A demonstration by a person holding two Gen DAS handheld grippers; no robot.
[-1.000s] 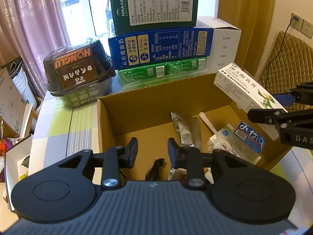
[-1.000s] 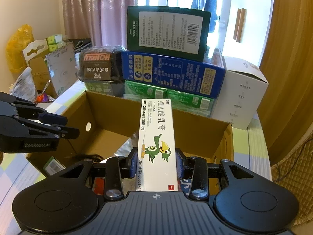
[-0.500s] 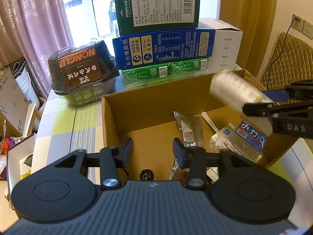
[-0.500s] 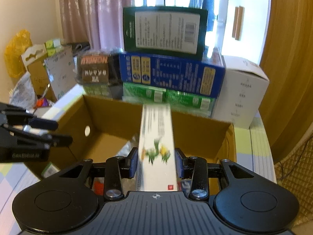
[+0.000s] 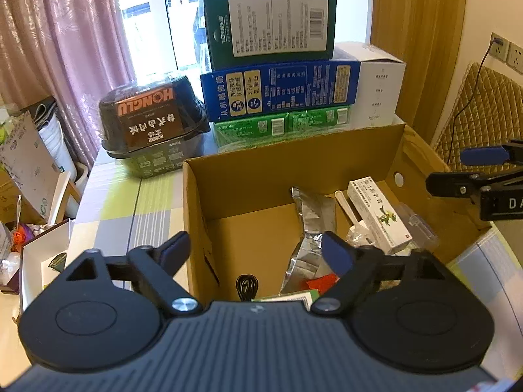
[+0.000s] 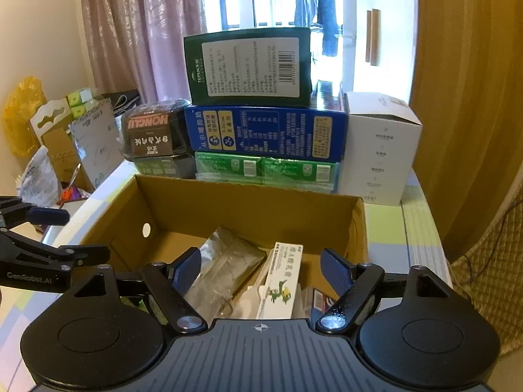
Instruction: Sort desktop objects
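The long white ointment carton with the green cartoon bird (image 6: 281,282) now lies inside my open brown cardboard box (image 5: 294,160), towards its right side, resting slantwise on a white plastic spoon (image 5: 346,205) and clear crinkled packets, just beside a crumpled silver foil pouch (image 5: 310,219). A second ago that carton was clamped in my right tool (image 6: 261,272); half a second ago it was a blur between the pads. Now my right tool is spread wide with nothing in it, hanging above the box's near edge. My left tool (image 5: 258,251) has also widened since then: its blue pads were fairly close together, and now they stand far apart, empty, over the box's left wall.

The box sits on a surface (image 5: 108,209) covered in a cloth of pale green, grey and white checks. Behind it rises a stack: green wrapped packs (image 5: 281,124) at the bottom, a blue milk carton (image 5: 278,91) on them, a dark green box with a white label (image 5: 271,26) on top, and a white box (image 5: 379,88) to the right. A black lidded food bowl marked HONGLU (image 5: 150,121) stands to the left. Pink curtains (image 5: 65,49) hang by a bright window; a quilted gold chair back (image 5: 480,114) is at the right.
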